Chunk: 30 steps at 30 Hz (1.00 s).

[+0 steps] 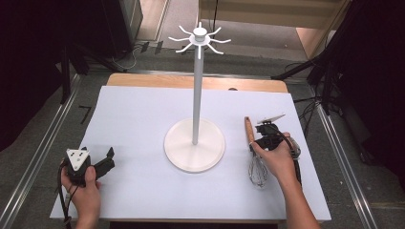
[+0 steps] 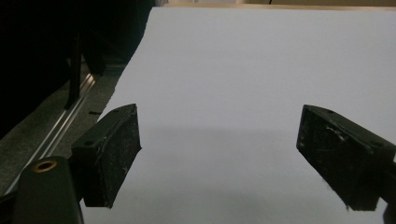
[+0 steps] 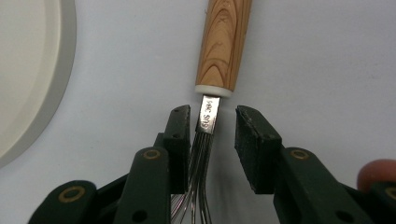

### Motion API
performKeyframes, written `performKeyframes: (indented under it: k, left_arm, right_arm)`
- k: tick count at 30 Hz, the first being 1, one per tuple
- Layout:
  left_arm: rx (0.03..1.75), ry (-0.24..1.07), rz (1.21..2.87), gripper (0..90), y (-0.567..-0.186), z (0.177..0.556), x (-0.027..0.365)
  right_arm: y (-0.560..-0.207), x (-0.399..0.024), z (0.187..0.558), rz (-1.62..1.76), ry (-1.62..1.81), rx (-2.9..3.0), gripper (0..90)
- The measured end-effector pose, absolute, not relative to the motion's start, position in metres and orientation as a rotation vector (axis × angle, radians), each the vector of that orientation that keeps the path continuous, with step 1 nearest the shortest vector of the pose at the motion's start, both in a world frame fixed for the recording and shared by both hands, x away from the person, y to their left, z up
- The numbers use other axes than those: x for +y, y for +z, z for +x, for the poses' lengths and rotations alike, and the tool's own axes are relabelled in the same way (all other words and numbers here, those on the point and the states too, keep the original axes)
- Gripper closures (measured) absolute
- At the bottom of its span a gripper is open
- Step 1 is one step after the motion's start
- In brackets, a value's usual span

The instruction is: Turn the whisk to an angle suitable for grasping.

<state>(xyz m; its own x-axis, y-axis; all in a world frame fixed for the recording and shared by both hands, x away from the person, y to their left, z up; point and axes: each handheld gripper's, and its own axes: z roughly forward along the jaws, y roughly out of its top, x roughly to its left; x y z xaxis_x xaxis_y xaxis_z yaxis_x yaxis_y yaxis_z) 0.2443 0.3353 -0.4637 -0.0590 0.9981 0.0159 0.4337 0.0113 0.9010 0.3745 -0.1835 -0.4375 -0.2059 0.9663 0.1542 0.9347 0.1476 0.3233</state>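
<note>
Two grippers work over a white table (image 1: pixel 143 191). At four o'clock from the stand (image 1: pixel 195 143), a whisk (image 1: pixel 254 152) lies flat; the right gripper (image 3: pixel 212 128) straddles its metal neck, jaws partly open, one pad touching. Left gripper (image 2: pixel 219 154), at eight o'clock, gapes wide, holding nothing.

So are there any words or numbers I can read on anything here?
Metal collar of the whisk, just below its wooden handle: small engraved lettering, too blurred to read for sure.
White hook stand: no writing.
White table cover: no writing.
</note>
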Motion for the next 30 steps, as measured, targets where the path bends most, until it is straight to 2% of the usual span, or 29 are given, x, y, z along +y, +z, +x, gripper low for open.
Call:
performKeyframes:
  k: [10, 17, 30]
  left_arm:
    - [1.579, 1.011, 1.506, 14.4, -0.464, 0.244, 0.335]
    - [1.579, 1.01, 1.511, 14.4, -0.464, 0.244, 0.335]
    - [1.579, 1.002, 1.515, 14.4, -0.464, 0.245, 0.335]
  right_arm:
    - [-0.439, -0.176, 0.377, 2.008, 0.453, 2.301, 71.9]
    - [-0.445, -0.175, 0.38, 2.032, 0.402, 2.304, 81.9]
    - [-0.431, -0.183, 0.372, 1.942, 0.655, 2.221, 82.7]
